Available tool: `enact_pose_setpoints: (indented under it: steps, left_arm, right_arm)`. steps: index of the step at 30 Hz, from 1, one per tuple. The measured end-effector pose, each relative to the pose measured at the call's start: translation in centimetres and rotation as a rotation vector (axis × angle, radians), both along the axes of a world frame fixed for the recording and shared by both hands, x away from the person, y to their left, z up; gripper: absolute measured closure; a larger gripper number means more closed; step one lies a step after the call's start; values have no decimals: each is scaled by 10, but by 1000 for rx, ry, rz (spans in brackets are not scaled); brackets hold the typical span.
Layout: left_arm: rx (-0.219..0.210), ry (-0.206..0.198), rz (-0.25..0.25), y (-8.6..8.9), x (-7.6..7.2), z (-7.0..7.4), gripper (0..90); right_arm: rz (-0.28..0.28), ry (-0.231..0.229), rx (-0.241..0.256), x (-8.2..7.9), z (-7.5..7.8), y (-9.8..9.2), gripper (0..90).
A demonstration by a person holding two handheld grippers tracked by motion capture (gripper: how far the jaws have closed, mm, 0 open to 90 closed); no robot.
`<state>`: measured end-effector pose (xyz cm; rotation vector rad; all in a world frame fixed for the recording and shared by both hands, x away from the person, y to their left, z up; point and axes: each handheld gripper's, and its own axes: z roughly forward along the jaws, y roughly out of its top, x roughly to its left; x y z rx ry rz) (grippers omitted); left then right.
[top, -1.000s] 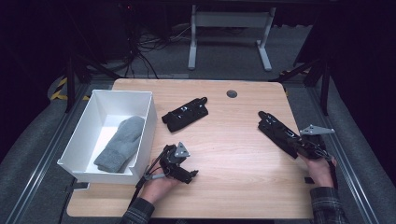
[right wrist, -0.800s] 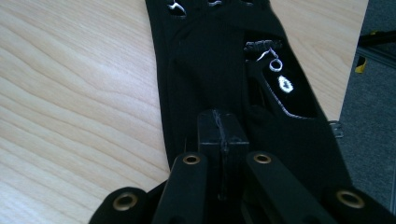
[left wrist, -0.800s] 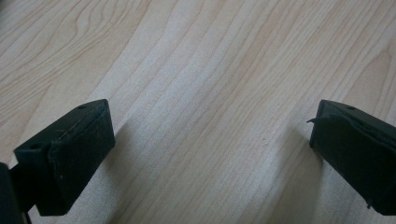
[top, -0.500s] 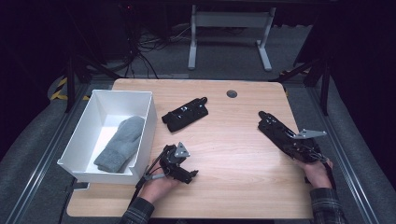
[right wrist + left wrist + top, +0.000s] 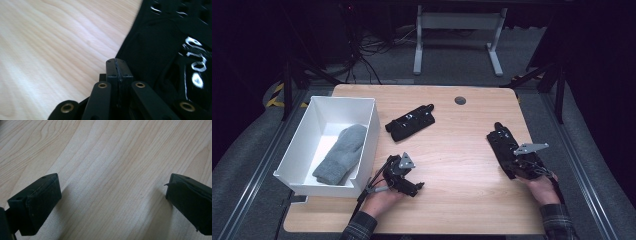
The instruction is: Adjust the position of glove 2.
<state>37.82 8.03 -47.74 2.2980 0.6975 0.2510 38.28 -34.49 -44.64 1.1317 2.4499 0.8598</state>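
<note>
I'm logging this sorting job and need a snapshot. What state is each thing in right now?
White bin: open-topped, at the table's left edge.
Grey mitten: lying flat inside the bin.
Middle black glove: lying flat on the table, untouched.
Right black glove: lying flat on the table, beside the right gripper.
Left gripper: jaws wide apart, holding nothing, over bare wood.
Right gripper: jaws pressed together, nothing between them, at the glove's edge.
</note>
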Motion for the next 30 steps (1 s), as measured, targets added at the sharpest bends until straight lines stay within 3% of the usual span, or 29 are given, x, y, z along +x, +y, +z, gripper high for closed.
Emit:
enact_pose_setpoints:
  steps: [5,8,24,28,30]
  left_arm:
    - [0,0,0,0,0,0,3]
    - [0,0,0,0,0,0,3]
    - [-2,1,0,0,0,0,3]
    - [-3,1,1,0,0,0,3]
    - [-2,1,1,0,0,0,3]
  right_arm:
    - [65,12,6,-4,0,18,900]
    - [134,27,20,-8,-1,36,900]
    - [325,66,60,-25,-4,92,900]
    - [355,41,72,-28,0,98,900]
    - [324,-1,103,-26,10,89,900]
